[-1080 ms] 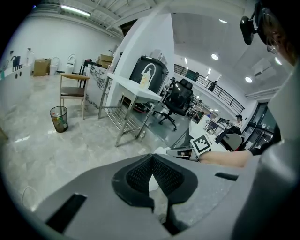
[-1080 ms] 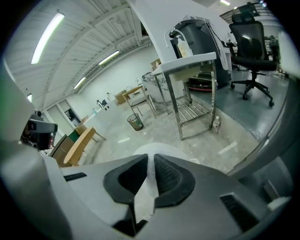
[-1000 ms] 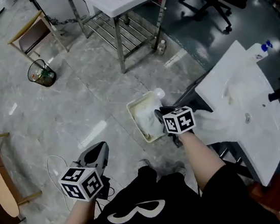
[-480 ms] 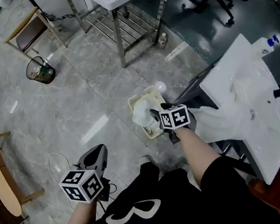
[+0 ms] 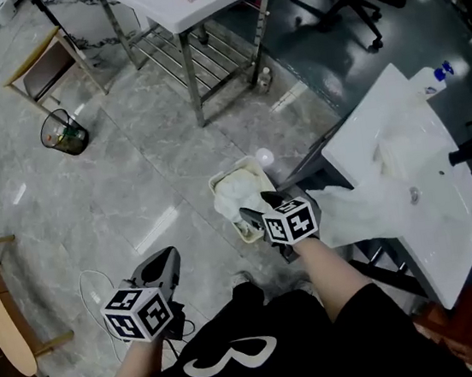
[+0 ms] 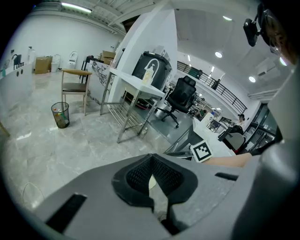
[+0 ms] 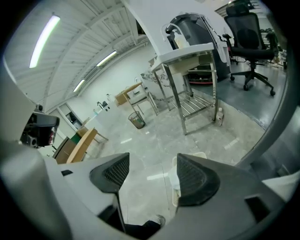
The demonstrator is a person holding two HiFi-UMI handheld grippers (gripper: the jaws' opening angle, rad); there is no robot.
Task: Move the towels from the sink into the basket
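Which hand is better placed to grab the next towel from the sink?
Right. The right gripper, whose jaws have just been opening with nothing between them, hovers beside the sink and its towels; the left gripper is shut, away on the far side.

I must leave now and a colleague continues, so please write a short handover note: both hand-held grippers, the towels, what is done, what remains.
Left hand-held gripper: shut, empty, held over the floor, away from the work.
Right hand-held gripper: jaws have just been opening, nothing between them, above the basket.
Done: one white towel lies in the basket.
To do: white towels lie in the sink and hang over its edge; how many is unclear. Move them to the basket.
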